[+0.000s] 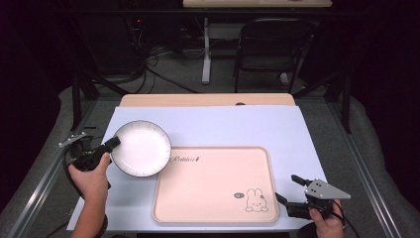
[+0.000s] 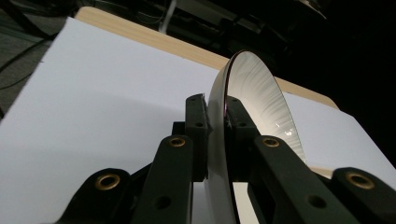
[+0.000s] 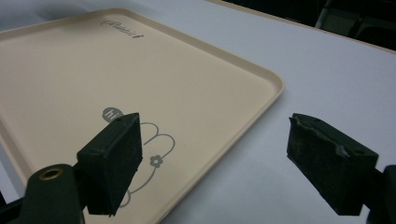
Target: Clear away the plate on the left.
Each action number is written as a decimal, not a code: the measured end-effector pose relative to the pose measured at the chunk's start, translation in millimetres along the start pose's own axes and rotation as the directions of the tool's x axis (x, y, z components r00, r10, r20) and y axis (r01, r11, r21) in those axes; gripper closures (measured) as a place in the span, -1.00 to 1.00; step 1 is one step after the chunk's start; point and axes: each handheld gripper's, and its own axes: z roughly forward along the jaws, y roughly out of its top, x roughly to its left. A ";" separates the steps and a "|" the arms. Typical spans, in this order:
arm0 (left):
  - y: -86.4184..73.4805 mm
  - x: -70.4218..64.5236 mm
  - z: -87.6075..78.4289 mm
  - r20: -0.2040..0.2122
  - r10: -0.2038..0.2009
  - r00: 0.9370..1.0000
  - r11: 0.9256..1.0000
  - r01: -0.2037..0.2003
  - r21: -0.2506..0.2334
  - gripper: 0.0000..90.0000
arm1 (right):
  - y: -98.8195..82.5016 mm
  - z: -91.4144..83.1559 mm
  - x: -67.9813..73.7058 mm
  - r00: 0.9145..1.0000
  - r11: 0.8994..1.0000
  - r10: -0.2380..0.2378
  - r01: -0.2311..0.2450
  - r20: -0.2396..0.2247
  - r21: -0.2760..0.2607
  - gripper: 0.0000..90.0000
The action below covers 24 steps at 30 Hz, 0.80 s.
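Observation:
A white plate with a dark rim (image 1: 141, 148) is held at the left of the table, its right edge over the tray's top-left corner. My left gripper (image 1: 113, 144) is shut on the plate's left rim; in the left gripper view the plate (image 2: 254, 98) stands edge-on between the two jaws of the left gripper (image 2: 215, 126). A beige tray (image 1: 213, 183) with a rabbit drawing lies in the middle front. My right gripper (image 1: 289, 188) is open beside the tray's right front corner, nothing between its jaws. In the right gripper view, the tray (image 3: 140, 79) lies ahead of the right gripper (image 3: 217, 154).
A white sheet (image 1: 237, 126) covers the wooden table (image 1: 208, 99). A black chair (image 1: 270, 47) and a table leg (image 1: 205, 49) stand on the floor beyond. Metal rails run along both sides of the table.

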 end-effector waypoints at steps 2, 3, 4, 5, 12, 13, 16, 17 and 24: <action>-0.8 -5.6 2.5 0.015 0.006 1.000 1.000 -0.006 0.007 0.83 | 0.0 0.0 0.0 1.000 1.000 0.000 0.000 0.000 0.000 -0.61; -1.2 -8.5 3.8 0.021 0.009 1.000 1.000 -0.009 0.008 0.83 | 0.0 0.1 0.0 1.000 1.000 0.000 0.000 0.000 0.000 -0.61; -1.4 -11.2 5.2 0.030 0.012 0.999 1.000 -0.012 0.012 0.83 | 0.0 0.1 0.0 1.000 1.000 0.000 0.000 0.000 0.000 -0.61; -1.8 -13.7 6.3 0.038 0.017 0.999 1.000 -0.018 0.018 0.83 | 0.0 0.1 0.0 1.000 1.000 0.000 0.000 0.000 0.000 -0.61; -7.3 -33.8 19.5 0.091 0.030 0.995 0.998 -0.034 0.043 0.83 | 0.0 0.0 0.0 1.000 1.000 -0.001 0.001 -0.001 -0.001 -0.61; -8.3 -36.7 21.7 0.098 0.034 0.995 0.998 -0.039 0.051 0.83 | -0.1 0.0 0.1 1.000 1.000 -0.001 0.001 0.000 -0.001 -0.61; -11.6 -46.1 28.6 0.121 0.042 0.992 0.997 -0.050 0.064 0.83 | 0.0 0.0 0.0 1.000 1.000 -0.001 0.001 -0.001 0.000 -0.61; -12.8 -49.4 30.8 0.129 0.047 0.991 0.996 -0.056 0.069 0.83 | -0.1 0.0 0.1 1.000 1.000 0.000 0.000 0.000 -0.001 -0.61; -21.8 -72.3 45.6 0.185 0.066 0.980 0.991 -0.085 0.099 0.83 | -0.1 -0.1 0.0 1.000 1.000 0.000 0.000 -0.001 -0.002 -0.61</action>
